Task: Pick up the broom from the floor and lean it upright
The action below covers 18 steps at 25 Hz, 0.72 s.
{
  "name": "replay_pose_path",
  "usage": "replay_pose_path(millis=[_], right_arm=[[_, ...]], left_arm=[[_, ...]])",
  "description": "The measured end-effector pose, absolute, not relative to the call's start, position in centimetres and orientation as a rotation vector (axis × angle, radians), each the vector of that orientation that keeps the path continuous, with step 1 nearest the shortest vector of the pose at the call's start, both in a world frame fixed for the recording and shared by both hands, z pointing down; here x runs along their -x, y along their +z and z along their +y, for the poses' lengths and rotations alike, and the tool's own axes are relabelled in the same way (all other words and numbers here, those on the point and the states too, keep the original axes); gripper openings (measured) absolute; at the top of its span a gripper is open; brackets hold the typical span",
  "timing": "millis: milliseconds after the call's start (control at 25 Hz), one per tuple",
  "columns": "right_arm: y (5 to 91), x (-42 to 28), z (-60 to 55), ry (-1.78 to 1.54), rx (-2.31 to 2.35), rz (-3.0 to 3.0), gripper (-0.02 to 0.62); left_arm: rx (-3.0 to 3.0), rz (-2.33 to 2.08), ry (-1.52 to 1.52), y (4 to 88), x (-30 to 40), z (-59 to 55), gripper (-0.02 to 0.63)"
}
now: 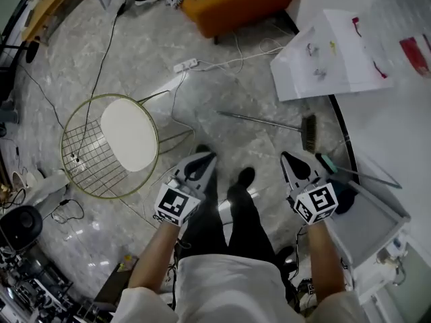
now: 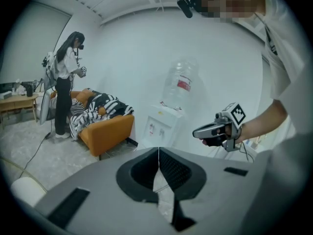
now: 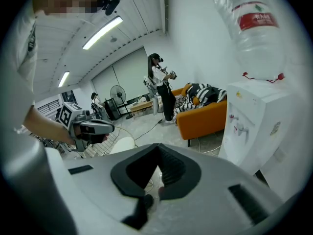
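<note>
The broom (image 1: 269, 122) lies flat on the marble floor ahead of my feet, its thin metal handle pointing left and its brush head (image 1: 310, 133) at the right. Both grippers hang low in front of me, apart from the broom. My left gripper (image 1: 207, 157) is shut with nothing in it, left of the handle's end; its pads meet in its own view (image 2: 159, 153). My right gripper (image 1: 287, 157) is shut and empty too, just short of the brush head, with its jaws together (image 3: 157, 151). Each gripper shows in the other's view, the right gripper (image 2: 203, 131) and the left gripper (image 3: 105, 127).
A gold wire chair with a white seat (image 1: 128, 133) stands at the left. An orange sofa (image 1: 236, 2) is at the back, a white water dispenser (image 1: 337, 52) at the right, and a power strip (image 1: 185, 65) with cables lies on the floor. Another person (image 2: 63, 82) stands by the sofa.
</note>
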State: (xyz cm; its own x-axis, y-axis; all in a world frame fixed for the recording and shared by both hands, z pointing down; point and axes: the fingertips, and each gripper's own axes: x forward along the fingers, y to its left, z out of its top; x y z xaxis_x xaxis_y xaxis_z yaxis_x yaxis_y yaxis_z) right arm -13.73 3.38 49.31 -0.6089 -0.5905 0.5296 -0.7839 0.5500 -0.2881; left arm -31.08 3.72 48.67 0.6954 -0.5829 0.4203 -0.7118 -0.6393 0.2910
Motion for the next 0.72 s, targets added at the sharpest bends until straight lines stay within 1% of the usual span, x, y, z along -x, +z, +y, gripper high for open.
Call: replay_pose_path(millis=[280, 560, 720], right_arm=[[56.8, 16.7, -0.1, 0.764, -1.111, -2.38, -0.002], [67.1, 18.7, -2.0, 0.786, -1.088, -2.342, -0.002], [73.9, 19.9, -2.8, 0.68, -1.043, -2.297, -0.002]], left_arm=[[-2.453, -0.928, 0.43, 55.9, 32.5, 1.0, 0.009], [-2.44, -0.909, 0.46, 64.6, 33.6, -1.6, 0.009], [-2.401, -0.929, 0.454, 70.8, 34.5, -2.1, 0.009]])
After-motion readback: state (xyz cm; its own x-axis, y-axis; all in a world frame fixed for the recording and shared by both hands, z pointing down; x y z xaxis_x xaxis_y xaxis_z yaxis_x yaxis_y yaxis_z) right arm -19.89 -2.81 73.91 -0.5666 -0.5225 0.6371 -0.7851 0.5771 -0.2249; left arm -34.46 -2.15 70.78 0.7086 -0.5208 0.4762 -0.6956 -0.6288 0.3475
